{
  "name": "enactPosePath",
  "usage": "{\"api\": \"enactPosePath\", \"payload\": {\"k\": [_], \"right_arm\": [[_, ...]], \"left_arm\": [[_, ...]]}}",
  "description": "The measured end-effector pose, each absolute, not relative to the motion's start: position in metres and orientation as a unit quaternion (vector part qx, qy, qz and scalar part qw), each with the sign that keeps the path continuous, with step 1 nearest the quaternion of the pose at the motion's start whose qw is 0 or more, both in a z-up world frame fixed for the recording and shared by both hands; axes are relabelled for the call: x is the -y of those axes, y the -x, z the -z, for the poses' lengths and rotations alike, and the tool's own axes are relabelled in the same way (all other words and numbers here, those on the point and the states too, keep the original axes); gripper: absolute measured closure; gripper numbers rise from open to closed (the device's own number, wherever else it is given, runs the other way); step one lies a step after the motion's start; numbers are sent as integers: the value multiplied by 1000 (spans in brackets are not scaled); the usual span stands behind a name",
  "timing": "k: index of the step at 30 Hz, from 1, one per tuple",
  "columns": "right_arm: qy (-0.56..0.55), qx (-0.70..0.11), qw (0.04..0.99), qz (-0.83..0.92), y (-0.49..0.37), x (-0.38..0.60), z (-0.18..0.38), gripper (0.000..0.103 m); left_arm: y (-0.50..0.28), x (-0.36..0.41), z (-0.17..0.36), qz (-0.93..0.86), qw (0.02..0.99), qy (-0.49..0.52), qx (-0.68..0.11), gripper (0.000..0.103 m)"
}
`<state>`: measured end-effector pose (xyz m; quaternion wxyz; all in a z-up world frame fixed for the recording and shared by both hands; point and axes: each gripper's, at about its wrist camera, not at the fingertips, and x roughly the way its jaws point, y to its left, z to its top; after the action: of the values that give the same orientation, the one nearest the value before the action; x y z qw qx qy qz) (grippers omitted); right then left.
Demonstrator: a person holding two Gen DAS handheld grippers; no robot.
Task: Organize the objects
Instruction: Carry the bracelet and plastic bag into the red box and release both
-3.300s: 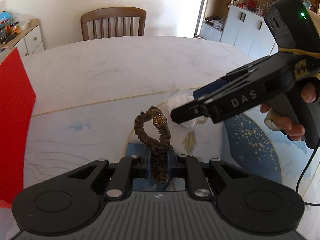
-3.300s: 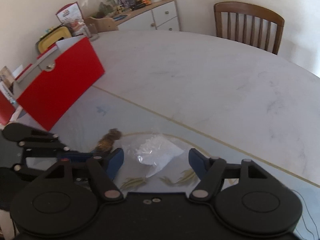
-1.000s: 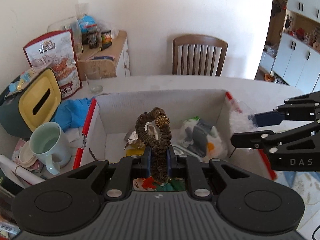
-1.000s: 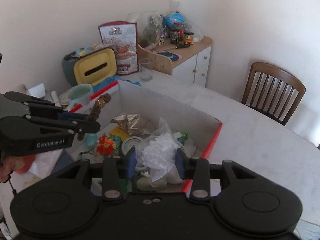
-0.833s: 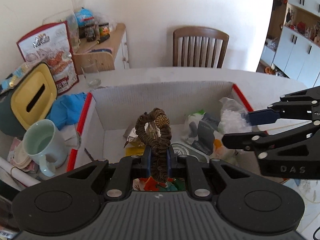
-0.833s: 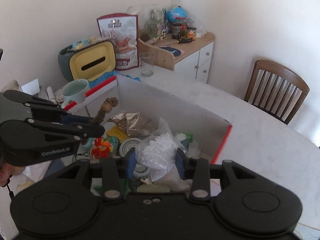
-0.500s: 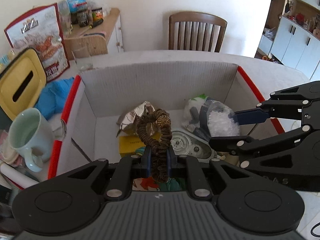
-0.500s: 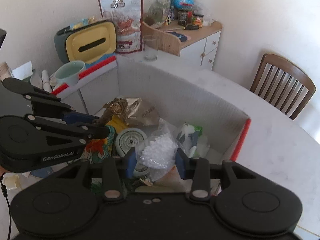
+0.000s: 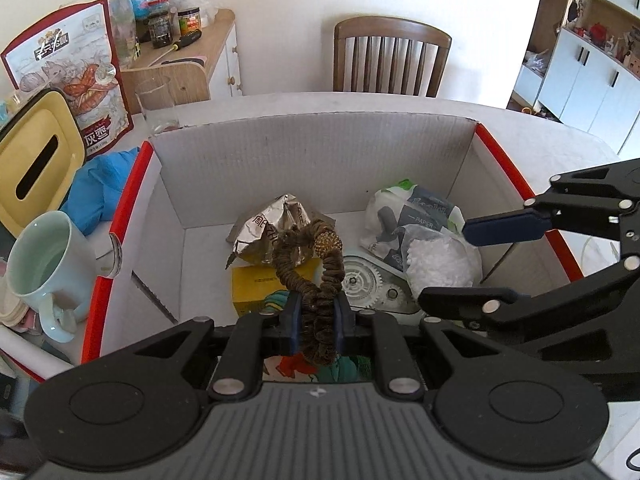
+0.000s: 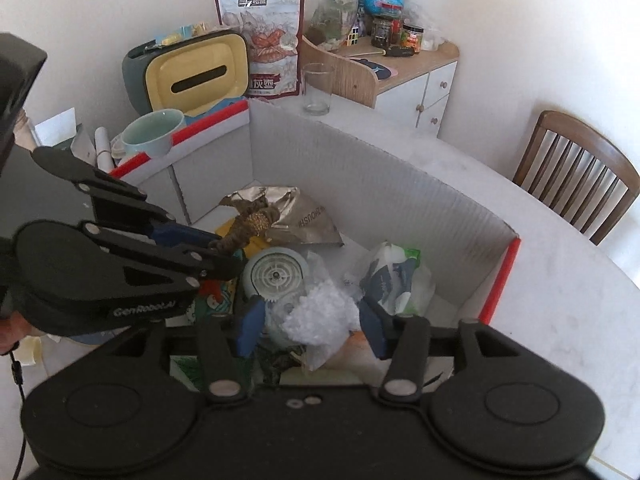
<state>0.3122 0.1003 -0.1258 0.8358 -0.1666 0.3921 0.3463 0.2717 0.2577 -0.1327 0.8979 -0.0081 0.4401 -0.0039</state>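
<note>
Scrunchie and plastic bag held over an open cardboard box.

The brown scrunchie [image 9: 316,276] with a gold bead stands upright, clenched between the blue pads of the left hand-held gripper [image 9: 316,320] above the red-edged cardboard box [image 9: 312,152]. The right hand-held gripper [image 10: 312,326] has its jaws opening, with the clear plastic bag of white bits [image 10: 320,318] between its pads, which no longer press on it; the bag sits low in the box. Under them lie a crumpled foil packet [image 9: 268,232], a yellow carton [image 9: 256,284], a round white geared device [image 10: 274,274] and a paper tissue pack [image 9: 416,212]. Left of the box on the table [image 10: 560,300] stand a pale green mug [image 9: 44,264], a yellow-lidded bin [image 9: 32,160], a blue cloth [image 9: 100,188] and a drinking glass [image 10: 318,88]; a wooden chair [image 9: 390,60] stands beyond.
</note>
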Motion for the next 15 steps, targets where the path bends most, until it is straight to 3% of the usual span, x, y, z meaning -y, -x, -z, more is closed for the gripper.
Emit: {"api": "enactPosePath", "payload": {"k": [4,8,10,12,15], "right_arm": [[162,-386,841,-344,-309,-93,120,44],[153,-382,845,-341,-306,-86,112,42],[149,-380,848,-339,-304,-83,108,41],[143,-377,850,-339,-303,-79,103,41],[138,-373,853,-338,-298,-74,96,40]], "left_arm": [[-268,-256,131,-1,899,11,-439,81],[-263,-255,128,-6,903,14,-430,72],[-260,-254,125,-8,905,16,-426,65],[-256,-253,121,-9,908,19,-419,42],[-248,-250,112,-9,915,15,-403,39]]}}
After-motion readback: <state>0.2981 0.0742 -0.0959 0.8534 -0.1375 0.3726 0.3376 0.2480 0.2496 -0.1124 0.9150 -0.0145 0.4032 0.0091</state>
